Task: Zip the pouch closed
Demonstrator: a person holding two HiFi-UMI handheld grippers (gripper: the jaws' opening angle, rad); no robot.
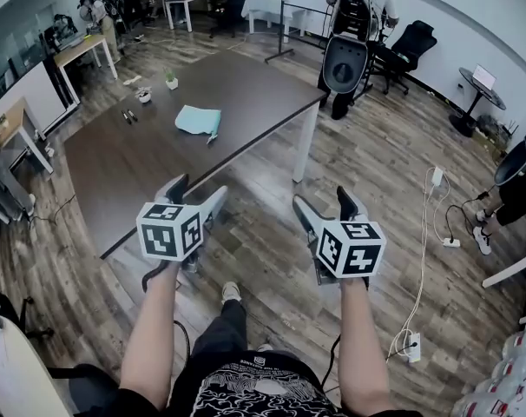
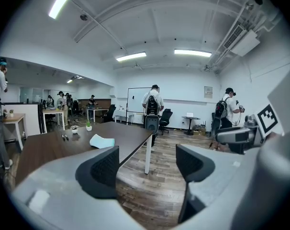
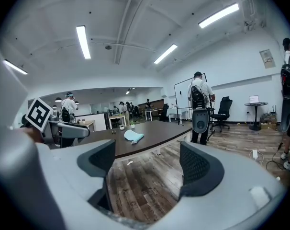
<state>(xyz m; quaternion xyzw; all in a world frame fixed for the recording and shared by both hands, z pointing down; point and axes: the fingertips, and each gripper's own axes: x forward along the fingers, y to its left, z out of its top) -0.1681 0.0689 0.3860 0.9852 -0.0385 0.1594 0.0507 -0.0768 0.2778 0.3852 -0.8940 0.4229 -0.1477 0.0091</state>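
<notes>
Left hand-held gripper [image 1: 198,191] and right hand-held gripper [image 1: 324,200] both wide and empty, aimed at the bench [image 1: 246,85], probably lining up the approach; pouch [image 1: 198,121] lies mid-bench, well apart, not yet zipped

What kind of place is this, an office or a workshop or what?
Most likely an open-plan office or lab workspace: a long brown table, black swivel chairs, a whiteboard on a stand, and strip lights on the ceiling.

The pouch [image 1: 198,121] lies on the table [image 1: 263,81], right of the pens [image 1: 129,115].
</notes>
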